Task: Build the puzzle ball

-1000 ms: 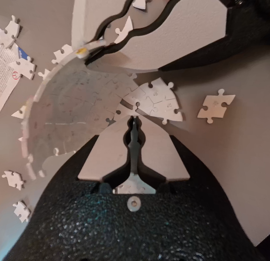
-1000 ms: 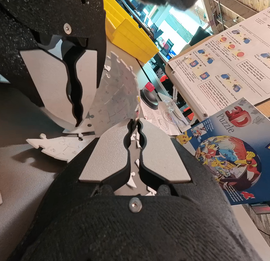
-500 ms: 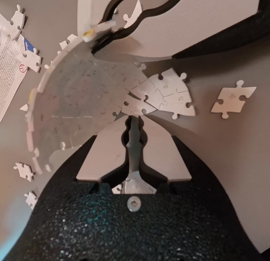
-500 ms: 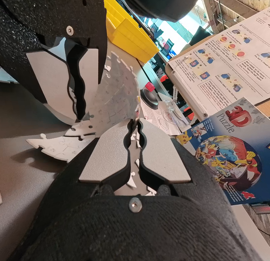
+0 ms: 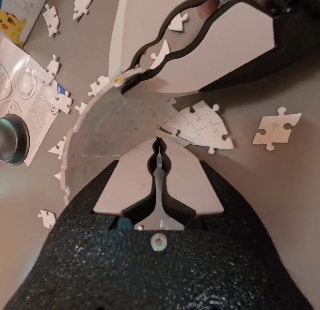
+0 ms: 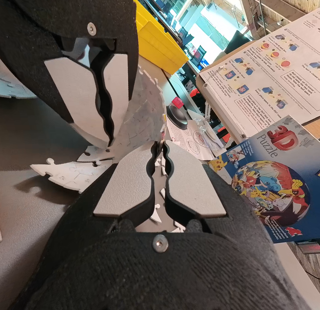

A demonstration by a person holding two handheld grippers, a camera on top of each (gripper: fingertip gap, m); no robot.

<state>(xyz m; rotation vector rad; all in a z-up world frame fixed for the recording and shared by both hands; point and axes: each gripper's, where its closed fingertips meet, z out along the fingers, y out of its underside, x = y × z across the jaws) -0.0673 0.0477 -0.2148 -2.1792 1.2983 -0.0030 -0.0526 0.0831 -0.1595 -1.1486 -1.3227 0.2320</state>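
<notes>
A half-built puzzle ball shell (image 5: 112, 128), curved and grey-white inside, stands on its edge on the grey table; it also shows in the right wrist view (image 6: 143, 114). A fan of joined white pieces (image 5: 199, 128) at its lower end lies near the table (image 6: 72, 171). My left gripper (image 5: 158, 140) is shut on the shell's lower edge next to that fan; it comes down from the upper left in the right wrist view (image 6: 110, 143). My right gripper (image 6: 160, 143) is shut on the shell's upper rim, where a yellow-edged piece (image 5: 119, 79) shows; it enters the left wrist view from above (image 5: 133, 74).
A loose white piece (image 5: 275, 130) lies to the right, and several more (image 5: 52, 19) are scattered at the left. A black stand (image 5: 12, 140), a leaflet (image 5: 34, 97), the puzzle box (image 6: 270, 180), yellow bins (image 6: 159, 45) and an instruction board (image 6: 277, 67) are around.
Both grippers keep hold of the shell. The left gripper has drawn back and shifted, bringing the stand and leaflet into view. In the right wrist view it has come lower and closer.
</notes>
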